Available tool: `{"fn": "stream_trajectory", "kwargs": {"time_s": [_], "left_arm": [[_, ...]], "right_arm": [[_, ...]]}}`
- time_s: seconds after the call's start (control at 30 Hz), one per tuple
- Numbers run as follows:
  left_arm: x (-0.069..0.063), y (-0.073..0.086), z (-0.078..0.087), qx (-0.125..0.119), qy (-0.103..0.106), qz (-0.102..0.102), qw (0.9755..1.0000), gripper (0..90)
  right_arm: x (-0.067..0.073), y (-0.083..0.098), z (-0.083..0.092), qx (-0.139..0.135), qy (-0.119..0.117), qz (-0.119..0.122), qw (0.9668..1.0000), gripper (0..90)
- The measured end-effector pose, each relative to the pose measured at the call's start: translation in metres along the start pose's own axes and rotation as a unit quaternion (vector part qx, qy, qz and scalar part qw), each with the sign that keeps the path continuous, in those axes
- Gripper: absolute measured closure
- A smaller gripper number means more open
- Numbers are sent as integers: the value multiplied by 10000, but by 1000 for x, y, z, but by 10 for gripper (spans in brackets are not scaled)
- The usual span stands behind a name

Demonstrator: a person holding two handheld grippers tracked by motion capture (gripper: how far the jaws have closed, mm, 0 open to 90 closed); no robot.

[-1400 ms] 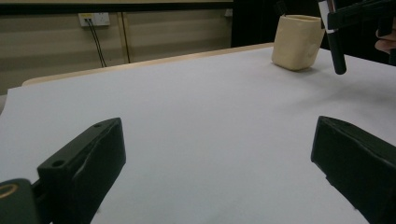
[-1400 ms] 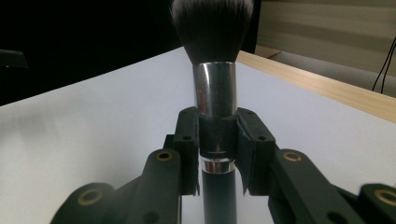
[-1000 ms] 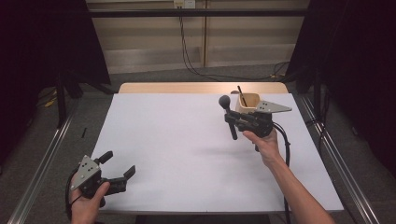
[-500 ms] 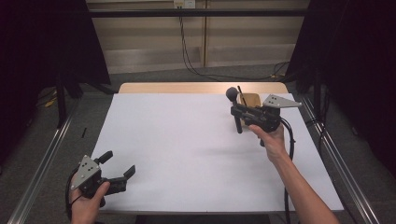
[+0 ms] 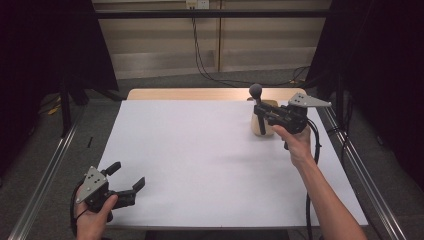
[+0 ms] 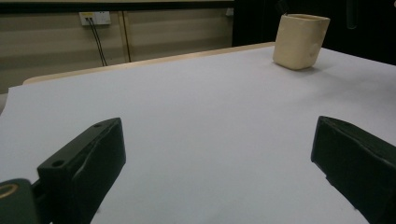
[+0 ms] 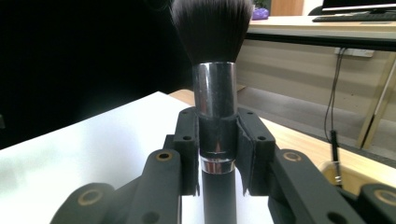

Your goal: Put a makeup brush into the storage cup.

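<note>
Makeup brush [image 7: 215, 84] — in right hand-held gripper [image 7: 217, 140]

- Finding no legible text, label, brand, number or sign in the high view.
- Reading nothing on the beige cup [image 6: 300, 40] in the left gripper view.
- Reading nothing on the brush [image 7: 214, 88], bare metal ferrule, in the right gripper view.
</note>
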State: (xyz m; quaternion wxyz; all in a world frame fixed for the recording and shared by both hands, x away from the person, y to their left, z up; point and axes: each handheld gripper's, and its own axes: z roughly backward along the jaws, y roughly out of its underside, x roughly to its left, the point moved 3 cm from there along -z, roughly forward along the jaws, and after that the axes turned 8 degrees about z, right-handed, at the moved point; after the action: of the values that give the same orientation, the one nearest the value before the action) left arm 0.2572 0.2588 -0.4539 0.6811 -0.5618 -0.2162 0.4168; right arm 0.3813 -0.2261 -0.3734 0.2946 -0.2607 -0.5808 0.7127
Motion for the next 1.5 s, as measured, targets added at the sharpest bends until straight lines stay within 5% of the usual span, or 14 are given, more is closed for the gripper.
{"fn": "stream_trajectory", "kwargs": {"time_s": [0.8,1.5], "left_arm": [[0,0,0,2,4,15,10000,30],[0,0,-1,6,26,2,10000,30]], "right_arm": [[-32,-22,3,-233,574,-86,9980,720],[-64,-31,-6,-90,1031,-72,9946,719]]}}
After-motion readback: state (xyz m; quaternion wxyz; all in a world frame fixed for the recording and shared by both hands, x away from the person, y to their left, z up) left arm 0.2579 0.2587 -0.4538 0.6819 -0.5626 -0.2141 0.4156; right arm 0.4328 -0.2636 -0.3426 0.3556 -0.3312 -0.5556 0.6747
